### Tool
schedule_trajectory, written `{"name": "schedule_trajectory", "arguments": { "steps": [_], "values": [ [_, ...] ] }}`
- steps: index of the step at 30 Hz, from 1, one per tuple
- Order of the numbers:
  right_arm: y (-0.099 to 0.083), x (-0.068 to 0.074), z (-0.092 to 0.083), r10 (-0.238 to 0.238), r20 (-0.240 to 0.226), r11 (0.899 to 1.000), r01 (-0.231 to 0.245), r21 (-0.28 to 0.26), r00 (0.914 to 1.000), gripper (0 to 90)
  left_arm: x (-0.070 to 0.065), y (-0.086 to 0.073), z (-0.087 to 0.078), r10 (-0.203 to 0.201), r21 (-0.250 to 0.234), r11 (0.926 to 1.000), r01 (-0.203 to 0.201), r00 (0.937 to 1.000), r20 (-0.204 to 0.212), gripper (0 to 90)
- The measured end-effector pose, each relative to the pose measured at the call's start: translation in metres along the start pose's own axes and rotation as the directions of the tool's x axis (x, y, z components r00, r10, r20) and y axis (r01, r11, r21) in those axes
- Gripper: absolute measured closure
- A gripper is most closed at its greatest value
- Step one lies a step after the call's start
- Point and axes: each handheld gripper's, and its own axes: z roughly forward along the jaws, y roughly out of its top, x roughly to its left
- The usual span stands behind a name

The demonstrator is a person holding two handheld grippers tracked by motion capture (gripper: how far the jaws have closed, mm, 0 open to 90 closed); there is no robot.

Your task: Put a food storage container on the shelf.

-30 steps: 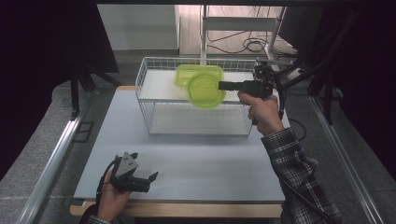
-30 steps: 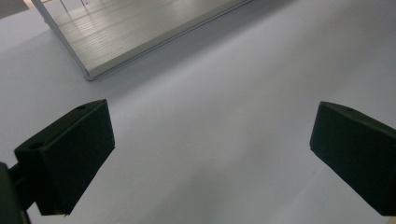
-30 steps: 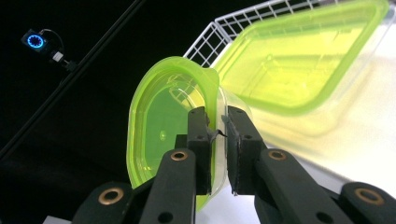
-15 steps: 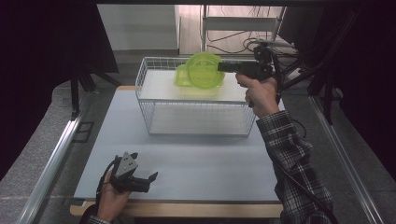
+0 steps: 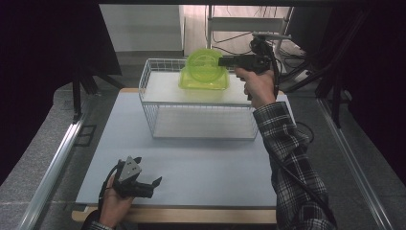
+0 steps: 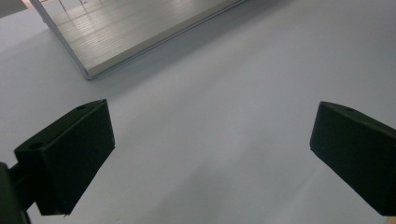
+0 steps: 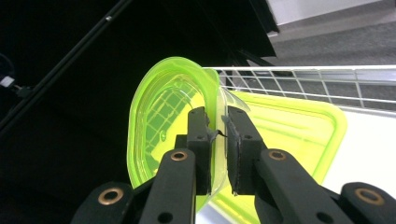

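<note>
Black curtains [image 5: 43, 57] flank a pale tabletop [image 5: 201, 163]; grey floor [image 5: 33, 158], a white wall [image 5: 139, 24] and cables [image 5: 297, 57] behind.

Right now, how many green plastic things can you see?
2. A round green bowl is held on edge in the right claw, above the wire basket. A green rectangular container sits inside the basket behind it.

There are no words, numbers, brand names or signs that can be read on any of the things in these pictures.
</note>
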Motion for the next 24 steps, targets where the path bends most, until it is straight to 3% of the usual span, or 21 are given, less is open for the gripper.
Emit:
{"name": "schedule_trajectory", "arguments": {
  "steps": [7,16,24],
  "values": [
    [0.001,-0.005,0.006,0.032,0.023,0.999,-0.032,0.002,0.9992,79.5,0.0,0.0,0.0,0.001,0.002,1.0,-0.001,1.0,0.001,0.0],
    [0.005,0.001,0.014,-0.008,0.118,1.0,0.011,-0.023,0.993,74.0,-0.001,0.0,0.0,0.009,0.008,0.9999,-0.009,1.0,0.0,0.0],
    [0.004,-0.003,0.019,-0.012,0.149,1.0,0.015,-0.017,0.9888,69.6,-0.001,0.0,0.001,0.012,0.009,0.9999,-0.012,0.9999,0.001,0.0]
  ]
}}
